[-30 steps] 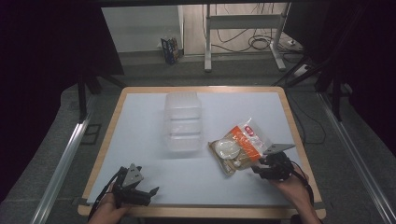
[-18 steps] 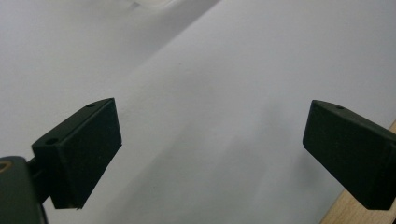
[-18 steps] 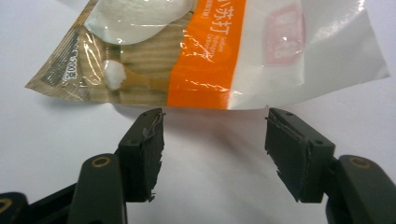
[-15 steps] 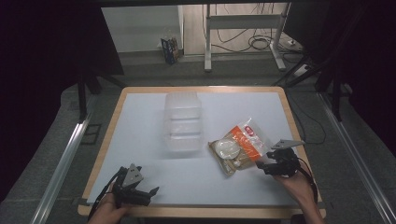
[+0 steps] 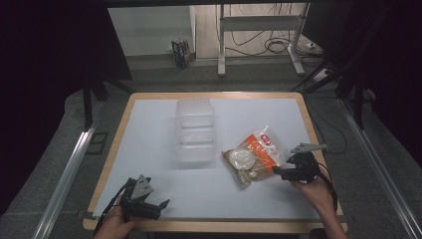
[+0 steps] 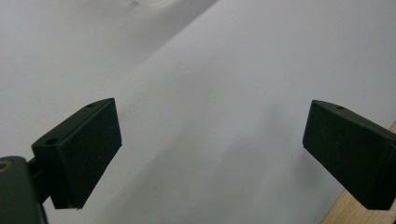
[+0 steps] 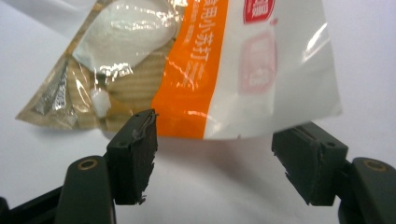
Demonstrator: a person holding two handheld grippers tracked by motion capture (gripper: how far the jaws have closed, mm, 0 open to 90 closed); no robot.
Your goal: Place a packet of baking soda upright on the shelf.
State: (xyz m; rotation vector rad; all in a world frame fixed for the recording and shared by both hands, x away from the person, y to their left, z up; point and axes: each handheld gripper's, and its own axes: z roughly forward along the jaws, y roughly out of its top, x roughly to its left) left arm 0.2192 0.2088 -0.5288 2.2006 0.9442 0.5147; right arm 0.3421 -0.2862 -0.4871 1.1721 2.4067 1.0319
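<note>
Orange-and-white plastic snack bag [image 5: 254,157] w/ red logo patch and white Chinese lettering (too small to read) lies on white worktop [image 5: 149,129], right of centre. Right gripper [image 7: 212,154] at bag's near edge; jaws have just been opening, apart, not pressing on it. Left gripper [image 6: 210,149] near front-left wooden edge, jaws wide, nothing between. Clear plastic container [image 5: 195,130] mid-worktop, bare surface around.

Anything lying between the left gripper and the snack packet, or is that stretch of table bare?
Bare. In the high view, only white table top lies between the left gripper and the snack packet; the clear plastic container sits farther back.
</note>
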